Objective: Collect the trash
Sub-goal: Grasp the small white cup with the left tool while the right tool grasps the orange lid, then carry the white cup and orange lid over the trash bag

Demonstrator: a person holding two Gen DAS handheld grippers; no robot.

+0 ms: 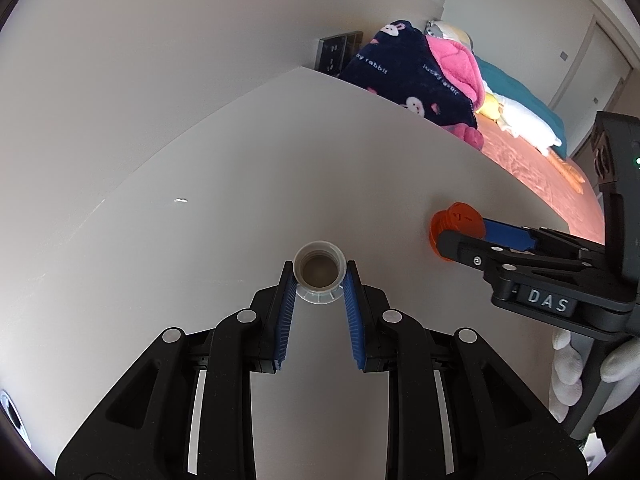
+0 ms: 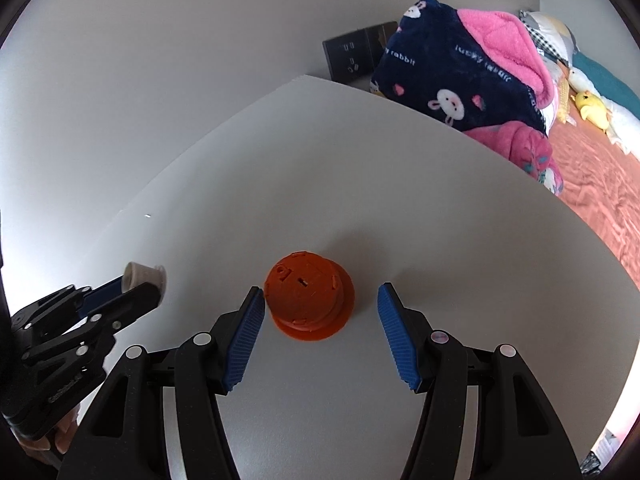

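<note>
Item one: left gripper [image 1: 320,276], as I read it from its own camera; blue-padded fingers [image 1: 287,320] closed in against both sides of a white threaded bottle neck [image 1: 319,271], open mouth facing up; the neck sits on the grey counter [image 1: 168,248] with its collar ring partly hidden between the pads; I cannot tell whether it is lifted at all. In the right wrist view the same piece [image 2: 141,274] shows only as a pale stub at the fingertips of that gripper [image 2: 138,290], its lower half covered by the near finger.

Item two: right gripper [image 2: 320,312]; fingers [image 2: 244,344] spread wide either side of an orange flanged cap [image 2: 308,300] that stands on the counter [image 2: 400,208]; the left pad looks to be just at the cap's side, the right pad well apart from it; contact on the left I cannot confirm. From the left wrist camera the cap [image 1: 456,220] is largely masked by that gripper [image 1: 464,236], only its top and one edge showing.

Item three: white-gloved hand [image 1: 576,376] on the right handle, cut off by the frame edge.

Item four, background: navy rabbit-print blanket [image 2: 448,80] with pink lining on a bed [image 2: 596,184]; dark wall socket [image 2: 350,58] partly covered by the blanket; yellow plush toy [image 2: 590,106], small and blurred.
</note>
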